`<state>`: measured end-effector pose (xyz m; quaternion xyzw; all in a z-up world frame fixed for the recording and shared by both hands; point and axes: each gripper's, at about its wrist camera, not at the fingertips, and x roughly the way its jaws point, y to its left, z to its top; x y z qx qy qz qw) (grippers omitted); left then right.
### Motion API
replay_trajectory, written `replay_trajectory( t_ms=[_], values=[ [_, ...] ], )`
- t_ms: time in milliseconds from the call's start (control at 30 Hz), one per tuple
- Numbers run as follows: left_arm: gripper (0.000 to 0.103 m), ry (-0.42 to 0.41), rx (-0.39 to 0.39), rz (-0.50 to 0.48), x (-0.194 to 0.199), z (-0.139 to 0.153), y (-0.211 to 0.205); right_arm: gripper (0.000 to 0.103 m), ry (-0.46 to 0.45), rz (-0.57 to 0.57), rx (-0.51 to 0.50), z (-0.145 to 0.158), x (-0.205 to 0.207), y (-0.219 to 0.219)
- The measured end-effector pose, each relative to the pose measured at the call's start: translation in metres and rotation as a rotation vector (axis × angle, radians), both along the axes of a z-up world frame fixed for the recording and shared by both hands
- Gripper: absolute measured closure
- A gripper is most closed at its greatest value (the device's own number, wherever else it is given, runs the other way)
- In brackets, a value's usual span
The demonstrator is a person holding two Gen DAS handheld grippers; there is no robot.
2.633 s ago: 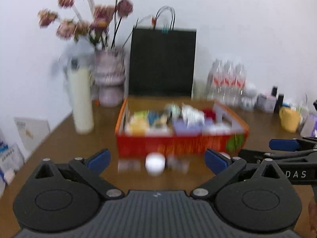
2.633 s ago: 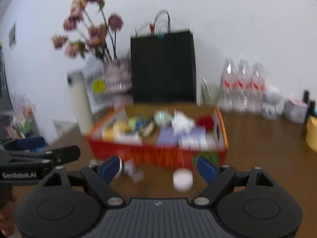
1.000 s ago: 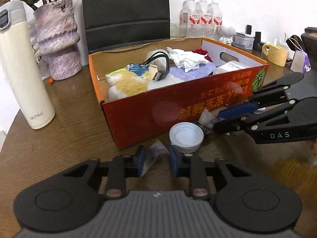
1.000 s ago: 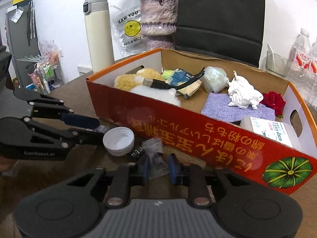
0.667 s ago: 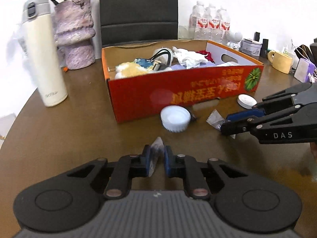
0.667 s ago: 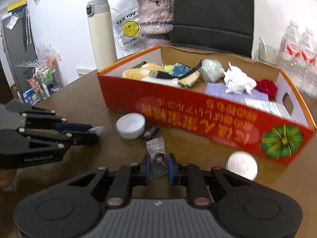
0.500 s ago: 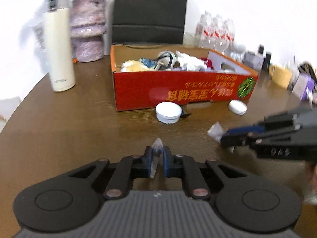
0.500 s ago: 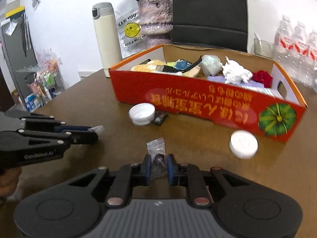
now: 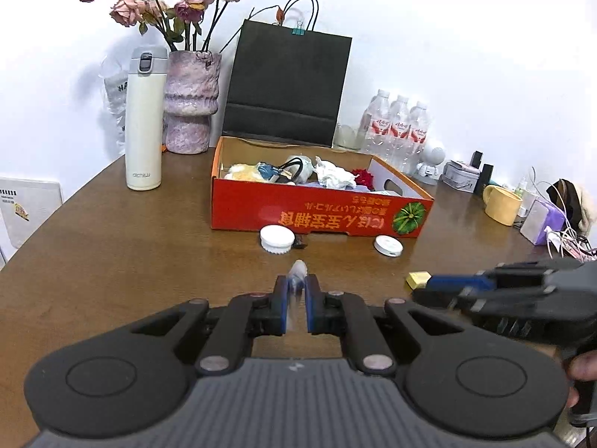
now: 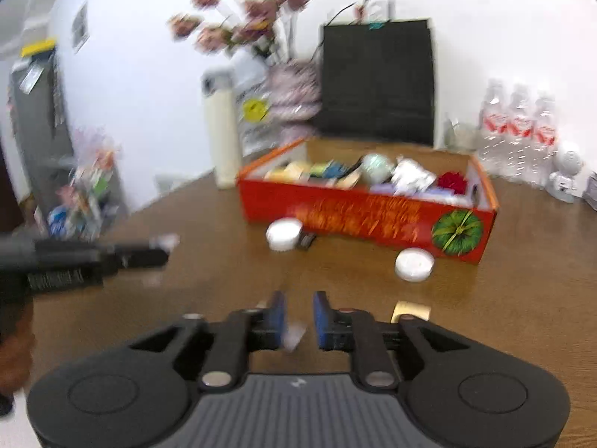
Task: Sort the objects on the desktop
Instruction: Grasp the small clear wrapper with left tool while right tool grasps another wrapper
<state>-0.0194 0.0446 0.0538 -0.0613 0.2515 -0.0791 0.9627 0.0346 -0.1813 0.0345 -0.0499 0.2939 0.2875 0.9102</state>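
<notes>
1. My left gripper [image 9: 296,291] is pinched down to a narrow slot on a small clear wrapped packet [image 9: 298,274], whose tip pokes out past the blue pads. It is held above the brown table [image 9: 112,254], in front of the orange box [image 9: 321,216].
2. My right gripper [image 10: 298,311] has its blue pads set a little apart. A pale, blurred scrap of wrapper [image 10: 293,332] sits low in the gap, nearer the left pad; with the motion blur I cannot tell whether the pads actually hold it.
3. From the left wrist view the right gripper's arm comes in from the right edge, its tip beside a small yellow block [image 9: 418,280] on the table. I cannot tell if they touch.
4. The orange box is open-topped and holds mixed items: a white crumpled tissue [image 9: 334,177], a red flower [image 9: 363,177], a black cable [image 9: 287,168] and a yellow soft thing [image 9: 238,171].
5. A white ridged cap [image 9: 277,238] lies just in front of the box wall, with a small dark item [image 9: 300,242] touching its right side. A flatter white lid [image 9: 388,245] lies near the box's right front corner.
6. Behind the box: a cream flask [image 9: 144,119], a mottled vase [image 9: 192,100] with dried roses, a black paper bag [image 9: 287,82] and three water bottles [image 9: 397,127].
7. A yellow mug [image 9: 502,205] stands far right.
</notes>
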Motion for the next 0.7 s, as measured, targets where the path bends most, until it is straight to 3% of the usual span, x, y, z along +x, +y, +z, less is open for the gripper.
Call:
replay_trajectory(
  t_ms=[233,367,433,600,700],
  values=[
    [0.094,0.016,0.018,0.022,-0.014,-0.004,0.0,0.072,0.077,-0.029,-0.023,-0.03,0.02,0.035],
    [0.094,0.018,0.026,0.036,-0.012,-0.005,0.006,0.045,0.026,-0.053,-0.073,-0.039,0.026,0.05],
    [0.094,0.033,0.019,0.05,-0.007,-0.009,0.009,0.045,0.027,-0.05,-0.062,-0.039,0.029,0.049],
    [0.094,0.051,0.01,0.035,0.005,-0.017,0.01,0.082,0.038,-0.077,-0.037,-0.038,0.04,0.046],
    [0.094,0.049,0.006,0.024,0.009,-0.019,0.008,0.088,0.033,-0.084,-0.039,-0.039,0.043,0.045]
  ],
)
